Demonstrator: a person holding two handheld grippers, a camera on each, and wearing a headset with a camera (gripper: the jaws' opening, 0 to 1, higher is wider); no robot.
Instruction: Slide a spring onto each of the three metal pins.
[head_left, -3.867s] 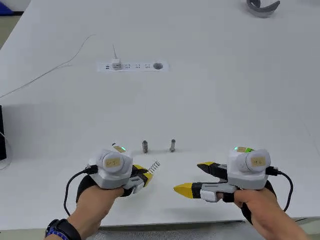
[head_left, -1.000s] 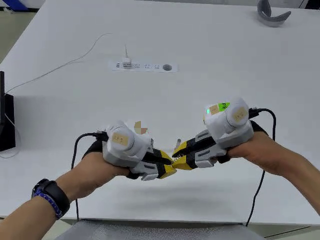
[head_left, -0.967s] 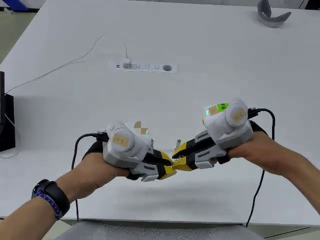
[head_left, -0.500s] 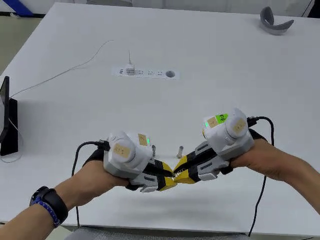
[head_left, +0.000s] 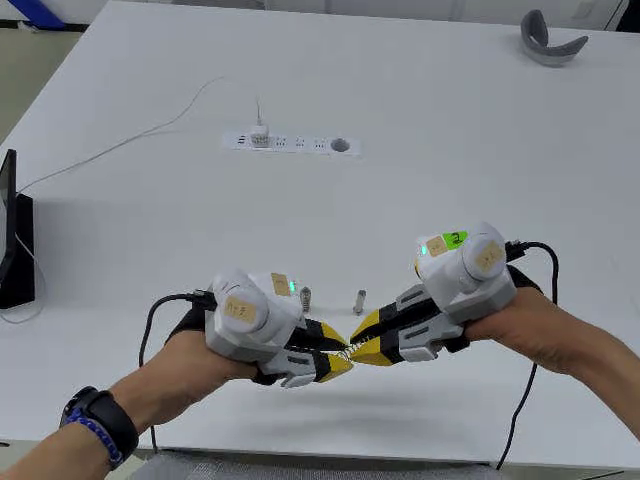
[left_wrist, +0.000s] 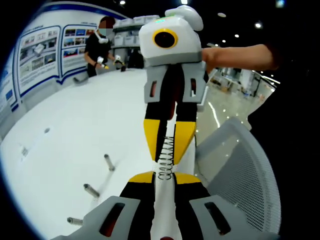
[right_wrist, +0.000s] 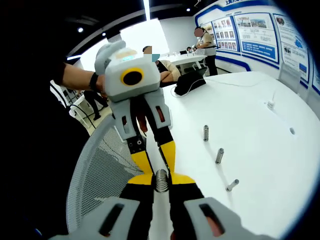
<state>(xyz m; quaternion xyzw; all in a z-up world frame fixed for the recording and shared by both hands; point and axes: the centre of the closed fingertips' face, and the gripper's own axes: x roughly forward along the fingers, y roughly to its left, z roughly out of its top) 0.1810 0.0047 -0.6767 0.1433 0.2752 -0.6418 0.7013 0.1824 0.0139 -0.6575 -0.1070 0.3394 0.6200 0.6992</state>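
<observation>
Pinching one spring (left_wrist: 166, 159), left claw (head_left: 335, 360), right claw (head_left: 365, 348), its ends hidden

Bright, even overhead lighting with soft shadows; the gripper views curve strongly toward their edges.

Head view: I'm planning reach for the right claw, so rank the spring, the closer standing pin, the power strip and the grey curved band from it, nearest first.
From the right claw:
1. spring, at its tips, between both claws.
2. closer pin, just beyond, standing on the table.
3. power strip, mid-table, farther back and left.
4. grey curved band, far right corner.
</observation>
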